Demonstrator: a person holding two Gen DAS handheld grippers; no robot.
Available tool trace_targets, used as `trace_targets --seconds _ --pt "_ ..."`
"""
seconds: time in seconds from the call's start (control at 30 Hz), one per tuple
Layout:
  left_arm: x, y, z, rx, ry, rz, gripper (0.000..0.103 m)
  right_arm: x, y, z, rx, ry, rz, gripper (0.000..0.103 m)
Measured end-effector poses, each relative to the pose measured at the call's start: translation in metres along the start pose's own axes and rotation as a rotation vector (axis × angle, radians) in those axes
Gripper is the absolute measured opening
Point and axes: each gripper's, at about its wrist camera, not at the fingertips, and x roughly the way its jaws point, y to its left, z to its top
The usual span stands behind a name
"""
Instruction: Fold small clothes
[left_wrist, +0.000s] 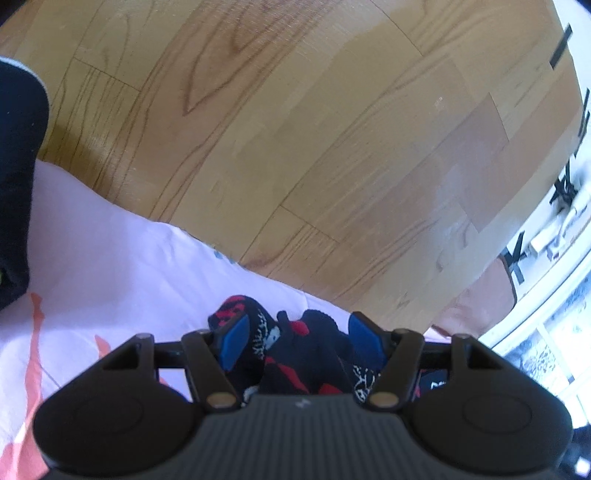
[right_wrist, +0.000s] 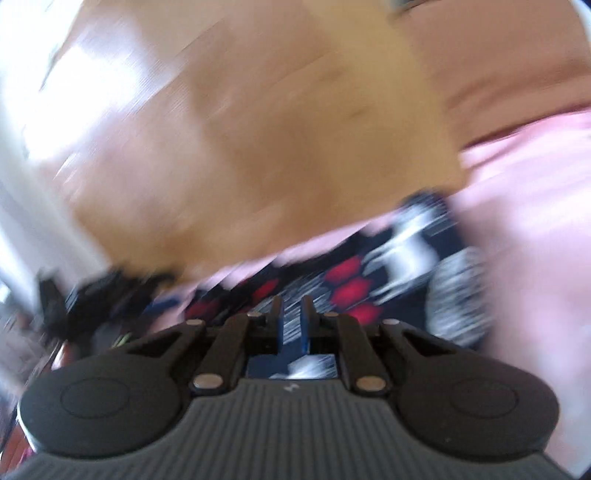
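A small black garment (left_wrist: 310, 354) with red and white patterning lies bunched on a pale pink sheet (left_wrist: 110, 258). My left gripper (left_wrist: 300, 339) stands about half wide, and the bunched cloth fills the gap between its blue pads (left_wrist: 236, 343), which press on it. The right wrist view is blurred by motion. There a dark blue garment (right_wrist: 351, 291) with red hexagons and white patches is spread on the pink sheet (right_wrist: 524, 221). My right gripper (right_wrist: 291, 321) hovers over its near part, jaws a narrow slit apart with nothing pinched between them.
Wooden floor (left_wrist: 295, 129) runs beyond the sheet's edge. A dark navy cloth mass (left_wrist: 18, 147) stands at the far left. White window framing with black tape marks (left_wrist: 565, 184) lies at the right. A dark blurred heap (right_wrist: 92, 295) sits at the left of the right wrist view.
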Motion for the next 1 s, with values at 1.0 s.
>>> trace_targets --seconds 1.0 --pt "0.005 -0.005 -0.001 0.037 0.029 0.025 0.063 -0.003 0.022 -0.043 -0.671 0.057 -0.408 0.011"
